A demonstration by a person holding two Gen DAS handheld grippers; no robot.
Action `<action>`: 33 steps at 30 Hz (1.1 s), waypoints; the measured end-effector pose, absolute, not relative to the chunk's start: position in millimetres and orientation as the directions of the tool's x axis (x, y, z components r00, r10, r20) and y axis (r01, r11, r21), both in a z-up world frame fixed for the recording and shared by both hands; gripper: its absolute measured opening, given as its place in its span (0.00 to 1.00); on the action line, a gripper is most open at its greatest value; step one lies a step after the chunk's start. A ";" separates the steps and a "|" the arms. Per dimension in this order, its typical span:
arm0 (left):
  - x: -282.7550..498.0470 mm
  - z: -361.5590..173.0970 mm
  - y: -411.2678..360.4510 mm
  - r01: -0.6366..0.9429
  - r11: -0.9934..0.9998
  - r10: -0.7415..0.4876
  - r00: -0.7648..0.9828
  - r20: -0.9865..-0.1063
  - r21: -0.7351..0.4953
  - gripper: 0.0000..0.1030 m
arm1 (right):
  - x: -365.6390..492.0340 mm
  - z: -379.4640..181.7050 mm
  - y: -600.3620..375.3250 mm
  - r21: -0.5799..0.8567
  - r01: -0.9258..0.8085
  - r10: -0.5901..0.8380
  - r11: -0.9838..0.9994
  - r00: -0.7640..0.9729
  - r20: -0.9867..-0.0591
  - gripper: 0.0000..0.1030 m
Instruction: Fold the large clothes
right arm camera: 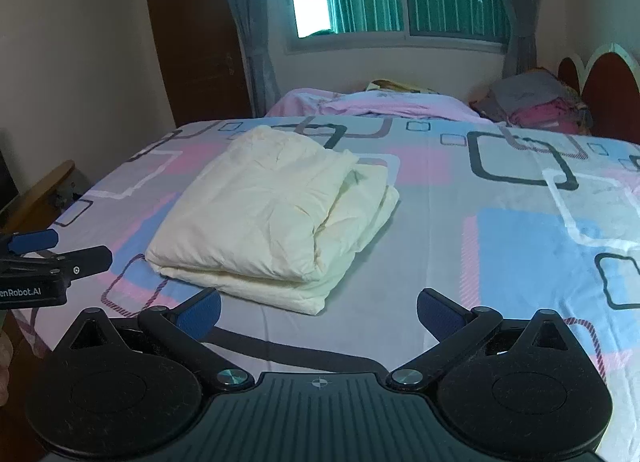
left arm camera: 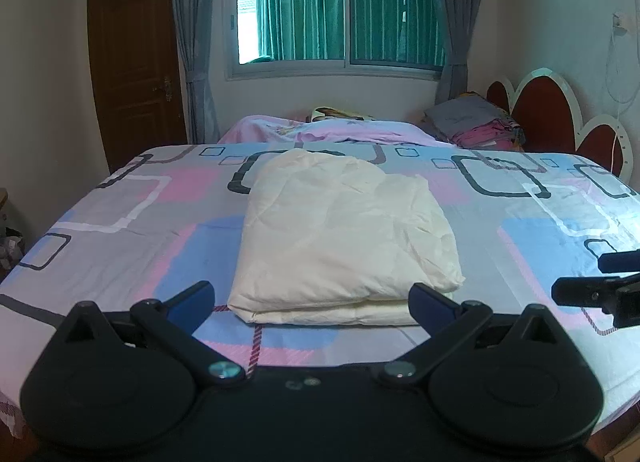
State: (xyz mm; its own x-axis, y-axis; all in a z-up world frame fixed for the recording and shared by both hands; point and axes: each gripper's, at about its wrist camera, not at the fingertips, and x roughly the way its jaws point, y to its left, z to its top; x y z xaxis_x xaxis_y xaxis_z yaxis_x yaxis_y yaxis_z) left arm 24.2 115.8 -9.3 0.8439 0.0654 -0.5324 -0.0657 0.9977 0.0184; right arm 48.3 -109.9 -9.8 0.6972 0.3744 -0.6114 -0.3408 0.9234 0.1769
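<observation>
From the left wrist view, the left hand-held gripper point(left arm camera: 312, 296) stands spread wide with nothing between its blue pads. Just ahead of it, centred between the two fingers, lies the folded cream garment point(left arm camera: 344, 234), a thick stack of layers resting flat on the bed point(left arm camera: 120, 222). The near edge of the garment sits just beyond the fingertips, apart from them. The bed carries a sheet printed with pink, blue and grey squares. Off to the right of this gripper, the right hand-held gripper point(left arm camera: 600, 278) reaches in from the edge, above the sheet. Farther ahead, past the garment, a rumpled pink blanket point(left arm camera: 336, 130) lies across the far side, and to its right a pile of folded clothes point(left arm camera: 476, 122) sits near a red headboard point(left arm camera: 544, 110). Behind them are a window point(left arm camera: 340, 10) with green curtains and a brown door point(left arm camera: 136, 62) on the left.

From the right wrist view, the right hand-held gripper point(right arm camera: 318, 312) is likewise spread wide and holds nothing. The garment point(right arm camera: 264, 214) lies ahead and to the left of it, its loose layers showing on the right side. Bare sheet point(right arm camera: 460, 230) fills the space straight ahead and to the right. The left hand-held gripper point(right arm camera: 60, 248) pokes in at the left edge; its jaws seem to be apart, though little of it shows.
</observation>
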 end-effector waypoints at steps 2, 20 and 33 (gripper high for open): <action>21.6 -8.5 114.6 -0.070 0.997 0.071 0.844 -0.531 0.021 1.00 | 44.9 -8.7 -111.6 0.177 -0.345 0.378 0.922 0.695 -0.611 1.00; 7.0 5.2 101.9 -0.044 0.998 0.055 0.864 -0.500 0.034 1.00 | 33.1 4.6 -122.4 0.186 -0.335 0.379 0.924 0.723 -0.577 1.00; 3.2 4.3 105.3 -0.035 0.999 0.040 0.864 -0.502 0.019 1.00 | 28.5 8.1 -118.9 0.175 -0.334 0.371 0.926 0.725 -0.580 1.00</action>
State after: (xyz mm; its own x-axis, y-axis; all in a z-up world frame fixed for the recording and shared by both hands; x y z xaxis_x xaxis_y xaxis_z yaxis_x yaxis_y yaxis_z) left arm 3.2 105.3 4.3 0.8637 0.0404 -0.5023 -0.0355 0.9992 0.0193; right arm 28.5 -118.9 8.1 0.7250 0.3714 -0.5800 -0.3343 0.9260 0.1752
